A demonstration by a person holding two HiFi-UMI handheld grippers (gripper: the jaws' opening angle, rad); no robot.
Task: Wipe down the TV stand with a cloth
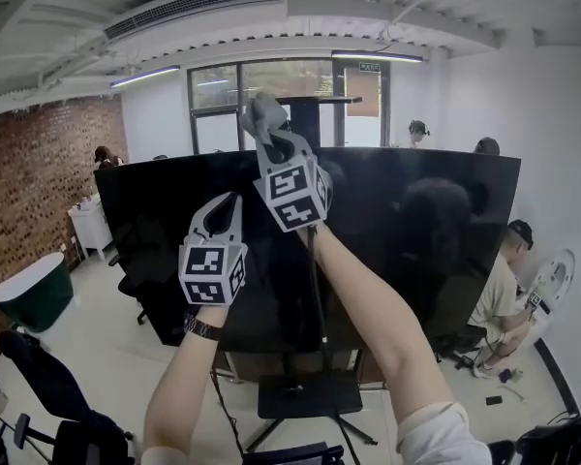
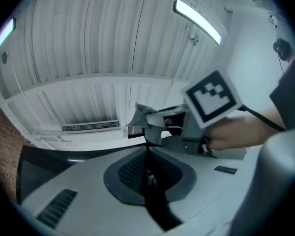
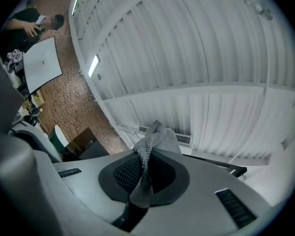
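A big black TV stands on a black floor stand with a flat base straight ahead. Both grippers are raised in front of the screen. My right gripper is higher, near the screen's top edge, and is shut on a grey cloth. In the right gripper view the cloth sticks out from between the closed jaws of the right gripper, pointing at the ceiling. My left gripper sits lower and to the left, shut with nothing in it. In the left gripper view the left gripper faces the cloth.
A person sits on the floor at the right by a white round object. A dark green tub stands at the left by the brick wall. A black chair is at lower left. Cables trail around the stand's base.
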